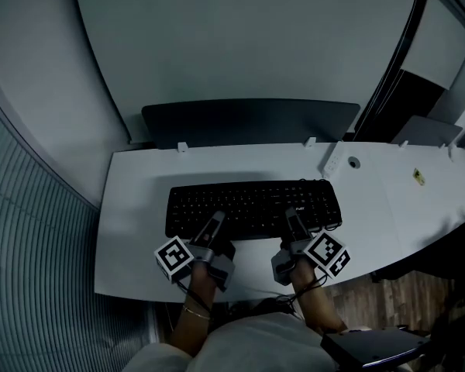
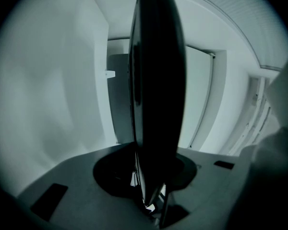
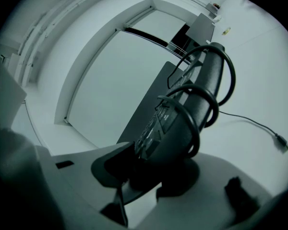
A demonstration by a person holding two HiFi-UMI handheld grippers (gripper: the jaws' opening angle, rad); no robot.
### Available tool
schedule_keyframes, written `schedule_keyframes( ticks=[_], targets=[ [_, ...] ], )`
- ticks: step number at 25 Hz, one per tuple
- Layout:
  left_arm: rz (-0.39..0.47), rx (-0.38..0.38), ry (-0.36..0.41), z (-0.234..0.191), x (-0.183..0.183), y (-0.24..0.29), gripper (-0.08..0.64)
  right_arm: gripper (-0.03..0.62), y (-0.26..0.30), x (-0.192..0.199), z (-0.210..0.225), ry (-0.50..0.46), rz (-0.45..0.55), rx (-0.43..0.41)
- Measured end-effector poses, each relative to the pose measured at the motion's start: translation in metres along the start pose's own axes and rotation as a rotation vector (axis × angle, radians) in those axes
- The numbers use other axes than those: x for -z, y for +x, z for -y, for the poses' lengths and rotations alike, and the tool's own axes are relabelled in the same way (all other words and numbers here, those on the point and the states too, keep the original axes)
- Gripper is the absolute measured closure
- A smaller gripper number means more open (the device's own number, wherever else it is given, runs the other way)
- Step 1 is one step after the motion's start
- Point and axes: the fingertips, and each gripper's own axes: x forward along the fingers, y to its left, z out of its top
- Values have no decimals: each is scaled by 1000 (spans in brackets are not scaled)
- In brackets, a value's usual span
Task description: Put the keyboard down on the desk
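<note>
A black keyboard (image 1: 252, 206) lies flat over the front half of the white desk (image 1: 139, 208); I cannot tell whether it rests on the desk. My left gripper (image 1: 217, 217) is shut on its near edge left of the middle. My right gripper (image 1: 291, 214) is shut on the near edge towards the right end. In the left gripper view the keyboard (image 2: 156, 80) stands edge-on between the jaws of the gripper (image 2: 149, 169). In the right gripper view the keyboard (image 3: 182, 123) has its cable (image 3: 213, 87) looped round the end, and the plug (image 3: 281, 143) trails on the desk.
A dark curved panel (image 1: 248, 122) stands along the desk's back edge. A round cable hole (image 1: 353, 162) and a small white block (image 1: 331, 161) sit at the back right. A ribbed wall (image 1: 31, 231) runs on the left. A dark object (image 1: 372, 349) lies at the bottom right.
</note>
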Motion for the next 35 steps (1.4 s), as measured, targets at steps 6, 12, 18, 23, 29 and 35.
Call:
schedule_keyframes(
  ticks=[6, 12, 18, 23, 29, 35],
  targets=[
    [10, -32, -13, -16, -1, 12, 456, 449, 16, 5, 23, 33, -36, 24],
    [26, -77, -35, -31, 2, 19, 454, 449, 26, 1, 35, 44, -66, 31],
    [37, -82, -60, -38, 5, 30, 454, 449, 36, 1, 51, 51, -86, 45],
    [43, -149, -79, -60, 5, 32, 454, 449, 44, 10, 71, 83, -129, 90],
    [47, -232, -117, -80, 5, 38, 454, 449, 55, 17, 91, 121, -189, 152],
    [54, -279, -164, -104, 8, 40, 454, 449, 61, 27, 114, 130, -224, 186]
  ],
)
